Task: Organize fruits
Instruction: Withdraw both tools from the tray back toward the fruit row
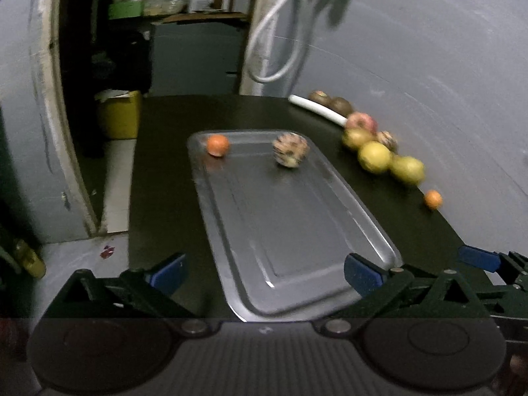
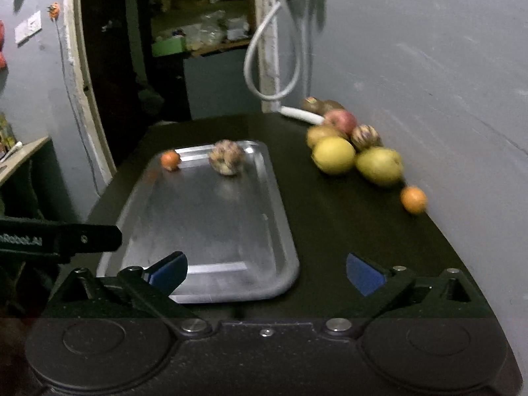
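Lying lengthwise on the dark matte tabletop [image 1: 165, 178] is seen a rectangular silver metal tray [image 1: 290, 247] with rounded corners, its long sides running from the near edge toward the far edge. Two fruits are carried at the tray's far end: a small round orange citrus fruit [image 1: 217, 145] in the far left corner, and a larger mottled cream-and-brown round fruit [image 1: 290, 149] nearer the far right corner, well apart from the first.

Along the right edge of the tabletop, against the grey wall [image 2: 445, 66], a loose row of fruit is gathered. Two yellow-green rounded fruits [image 2: 334, 155] are set side by side, touching, with a red-and-pink apple [image 2: 341, 121] and a small striped brownish fruit [image 2: 364, 137] just behind them. Two dark brown fruits [image 1: 340, 105] are found at the far right corner, beside a white tube [image 1: 316, 109] laid on the surface. A second small orange fruit [image 2: 413, 199] is placed alone, nearer the viewer, at the right edge.

The left gripper [image 1: 264, 274] is held spread wide over the tray's near end, nothing between its blue-padded fingers [image 1: 168, 272]. The right gripper [image 2: 267, 272] is likewise held released and empty, one finger over the tray's near right corner, the other over bare tabletop.

A yellow bin [image 1: 120, 115] is seen beyond the far left corner.
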